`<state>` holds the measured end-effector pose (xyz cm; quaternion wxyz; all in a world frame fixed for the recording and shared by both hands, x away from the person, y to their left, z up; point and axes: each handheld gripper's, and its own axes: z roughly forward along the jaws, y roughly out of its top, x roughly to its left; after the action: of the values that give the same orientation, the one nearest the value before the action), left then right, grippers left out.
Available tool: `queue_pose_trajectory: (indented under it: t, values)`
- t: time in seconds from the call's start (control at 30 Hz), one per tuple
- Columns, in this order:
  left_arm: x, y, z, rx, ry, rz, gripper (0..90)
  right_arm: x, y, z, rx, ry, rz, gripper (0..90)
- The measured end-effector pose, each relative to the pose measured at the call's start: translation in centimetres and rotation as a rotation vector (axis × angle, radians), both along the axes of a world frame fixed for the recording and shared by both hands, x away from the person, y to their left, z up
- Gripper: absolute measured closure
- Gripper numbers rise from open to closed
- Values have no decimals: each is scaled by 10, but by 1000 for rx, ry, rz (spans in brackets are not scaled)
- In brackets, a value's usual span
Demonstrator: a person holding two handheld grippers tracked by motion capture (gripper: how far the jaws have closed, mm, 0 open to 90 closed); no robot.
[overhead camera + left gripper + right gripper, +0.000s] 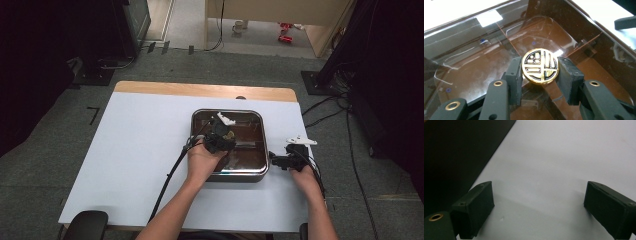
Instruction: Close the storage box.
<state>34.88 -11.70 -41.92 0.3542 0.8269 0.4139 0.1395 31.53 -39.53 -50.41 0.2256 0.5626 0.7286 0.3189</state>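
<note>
A round gold and black badge with raised line patterns sits between the two black pads of my left gripper, which is shut on its edges. It hangs just above the brown liquid in a square steel pan. In the high view my left gripper is over the pan's middle, held by a hand coming over the near rim. My right gripper rests to the right of the pan on the white table; its jaws stand wide apart with nothing between them.
The pan holds dark brown liquid with reflections. The white table cover stretches wide to the left of the pan. A black cable trails from my left gripper toward the near edge. The table's right edge lies close to my right gripper.
</note>
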Motion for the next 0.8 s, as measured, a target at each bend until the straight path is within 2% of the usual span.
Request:
queue_pose_trajectory:
  t: [0.1,0.13,0.27,0.33,0.4,0.53,0.67,0.77,0.8]
  values:
    - [0,0,0,-8,-8,0,580,0,0,0,-1,0,0,86]
    - [1,1,0,-25,-6,-2,582,0,0,0,-2,0,1,86]
    - [2,1,0,-27,-8,-7,581,0,0,0,-1,0,1,86]
    - [1,2,3,-39,-26,-11,550,0,0,0,-1,0,1,86]
    - [1,2,4,-45,-26,-15,525,0,0,0,-3,-1,2,86]
    - [2,5,7,-31,-11,-39,488,0,0,0,-3,-1,3,86]
    - [1,11,13,-36,-21,-63,465,0,0,0,-1,1,1,86]
    - [2,16,16,-43,-14,-79,451,0,0,0,0,2,0,86]
    - [2,20,18,-48,-26,-97,431,0,0,0,0,1,1,86]
